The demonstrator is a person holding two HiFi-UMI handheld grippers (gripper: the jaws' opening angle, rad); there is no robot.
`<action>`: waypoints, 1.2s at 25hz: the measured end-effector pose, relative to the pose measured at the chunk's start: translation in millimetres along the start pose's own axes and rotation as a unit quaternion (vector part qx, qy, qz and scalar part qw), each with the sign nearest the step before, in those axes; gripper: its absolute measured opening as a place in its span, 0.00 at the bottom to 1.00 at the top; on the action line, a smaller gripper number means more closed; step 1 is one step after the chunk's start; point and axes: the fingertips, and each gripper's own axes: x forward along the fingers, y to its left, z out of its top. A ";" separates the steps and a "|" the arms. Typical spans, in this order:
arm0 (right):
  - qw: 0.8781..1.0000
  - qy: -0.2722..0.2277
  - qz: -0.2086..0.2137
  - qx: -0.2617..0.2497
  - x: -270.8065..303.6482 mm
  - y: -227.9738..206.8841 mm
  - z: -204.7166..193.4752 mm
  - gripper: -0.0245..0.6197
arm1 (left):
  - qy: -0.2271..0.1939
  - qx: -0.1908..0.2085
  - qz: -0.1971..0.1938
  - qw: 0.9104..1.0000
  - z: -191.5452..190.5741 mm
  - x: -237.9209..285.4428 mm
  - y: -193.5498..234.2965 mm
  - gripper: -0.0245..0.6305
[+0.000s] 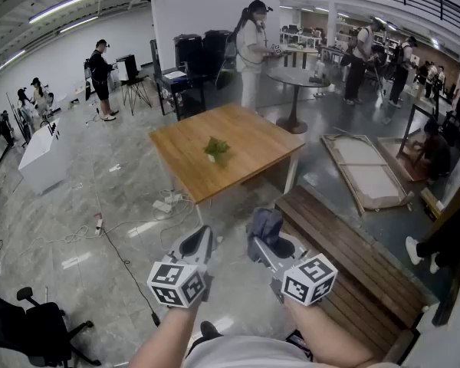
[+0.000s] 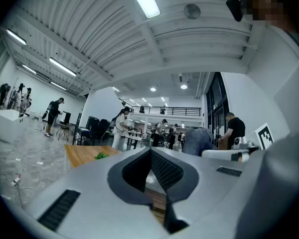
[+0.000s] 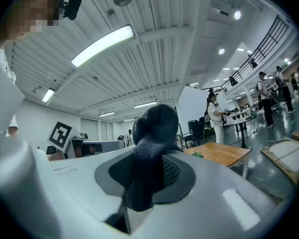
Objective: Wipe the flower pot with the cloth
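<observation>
A person stands with a gripper in each hand. The right gripper point(image 1: 261, 238) pinches a bunched grey cloth point(image 1: 265, 222), most of it bulging loose above the jaws. The left gripper point(image 1: 202, 238) is pressed together with nothing in it. Cables point(image 1: 116, 245) trail over the floor point(image 1: 100, 205) to the left, and a wooden bench point(image 1: 353, 255) lies to the right. Farther on stands a wooden table point(image 1: 249, 133) with the flower pot point(image 1: 215, 149) near its middle. It shows only as a small green tuft, well apart from both grippers.

The risks, judged from here:
- The cloth's loose bulk could work free of the pinch on the way.
- A small pot wiped one-handed could slide or tip unless the left gripper spreads to steady it.
- The cables near the path could catch a foot.
</observation>
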 end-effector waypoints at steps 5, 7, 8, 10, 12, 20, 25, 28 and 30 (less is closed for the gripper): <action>1.000 -0.003 0.000 0.001 -1.7 -7.7 0.0 0.14 | 0.003 -0.001 -0.001 1.000 -4.4 7.0 -1.9 0.05; 1.000 -0.004 0.002 0.000 0.6 -8.2 0.7 0.14 | 0.005 -0.002 -0.002 1.000 -4.9 8.6 0.3 0.05; 1.000 -0.004 0.003 -0.001 1.8 -8.6 1.1 0.14 | 0.005 -0.002 -0.002 1.000 -5.1 9.7 1.5 0.05; 1.000 -0.005 0.004 -0.001 4.7 -10.1 1.1 0.15 | 0.007 -0.003 -0.002 1.000 -5.9 12.4 4.5 0.05; 1.000 -0.004 0.003 0.000 8.2 -11.5 -0.6 0.15 | 0.009 -0.003 -0.003 1.000 -7.8 14.6 8.5 0.05; 1.000 -0.005 0.000 0.013 40.8 -19.1 -3.3 0.15 | 0.031 0.000 -0.007 1.000 -12.7 33.5 40.0 0.05; 1.000 -0.008 -0.007 0.017 84.1 -28.5 -8.9 0.15 | 0.039 -0.004 -0.009 0.999 -16.7 52.3 82.9 0.05; 1.000 -0.010 -0.012 0.020 119.3 -30.3 -9.9 0.15 | 0.047 -0.013 -0.012 0.999 -14.5 62.5 120.3 0.05; 1.000 -0.009 -0.018 0.023 144.0 -29.7 -11.7 0.15 | 0.053 -0.018 -0.015 0.998 -11.9 67.6 145.4 0.05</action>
